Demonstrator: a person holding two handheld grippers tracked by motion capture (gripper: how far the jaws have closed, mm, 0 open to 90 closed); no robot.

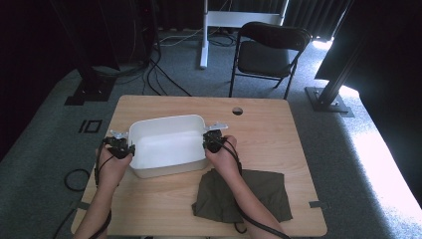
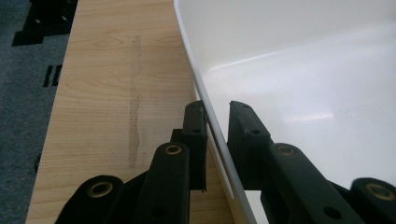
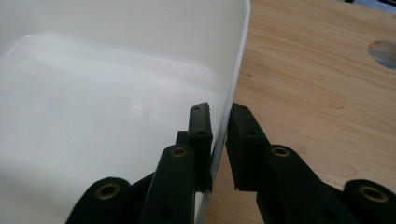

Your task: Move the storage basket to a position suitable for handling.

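Between the left gripper [image 1: 121, 148] and right gripper [image 1: 213, 141] sits the white tub [image 1: 166, 144].

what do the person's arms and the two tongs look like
Both forearms are bare, no sleeves in sight. The left tongs and right tongs are black, each topped by a grey three-cornered plate and trailing a black cable. Up close the jaws are flat black bars with brass-coloured rivets at the joints.
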